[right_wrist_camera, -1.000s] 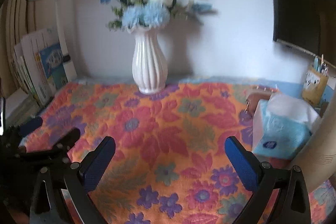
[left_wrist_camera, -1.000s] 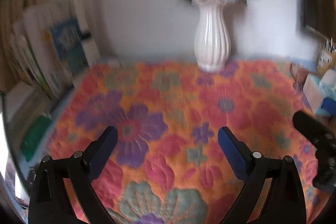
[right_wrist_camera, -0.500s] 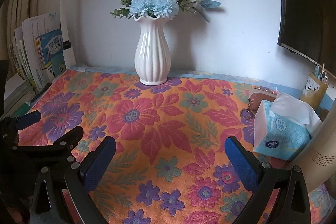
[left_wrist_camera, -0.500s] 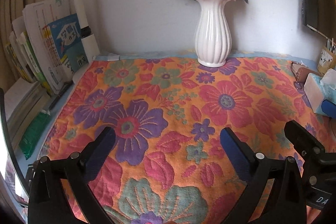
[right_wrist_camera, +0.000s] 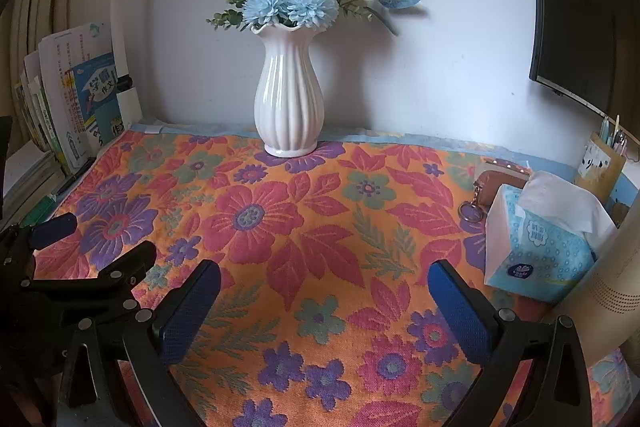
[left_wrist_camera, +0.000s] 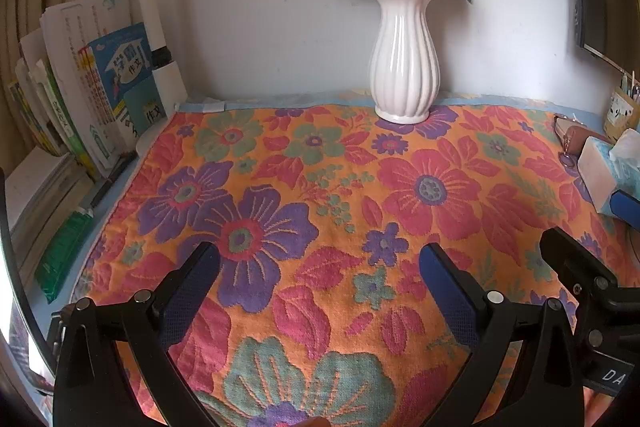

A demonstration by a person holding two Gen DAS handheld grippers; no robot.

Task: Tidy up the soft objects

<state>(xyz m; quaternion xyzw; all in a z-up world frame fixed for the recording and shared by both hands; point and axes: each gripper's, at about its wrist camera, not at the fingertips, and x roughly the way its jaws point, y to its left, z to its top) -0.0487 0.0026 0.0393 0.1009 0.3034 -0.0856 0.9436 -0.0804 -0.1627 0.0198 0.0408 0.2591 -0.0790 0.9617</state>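
Observation:
A floral towel in orange, red and purple lies spread flat over the desk, also seen in the right wrist view. My left gripper hovers open over the towel's near left part, nothing between its blue pads. My right gripper stands open over the near right part, also empty. Each gripper shows in the other's view: the right one at the right edge, the left one at the left edge.
A white ribbed vase with blue and white flowers stands on the towel's far edge. A blue tissue box, a brown pouch and a pen holder sit at the right. Upright books and a lamp post line the left.
The blur of a second ago is gone and both views have steadied. The right gripper has edged closer to the left one. Both stay open and the towel has not moved.

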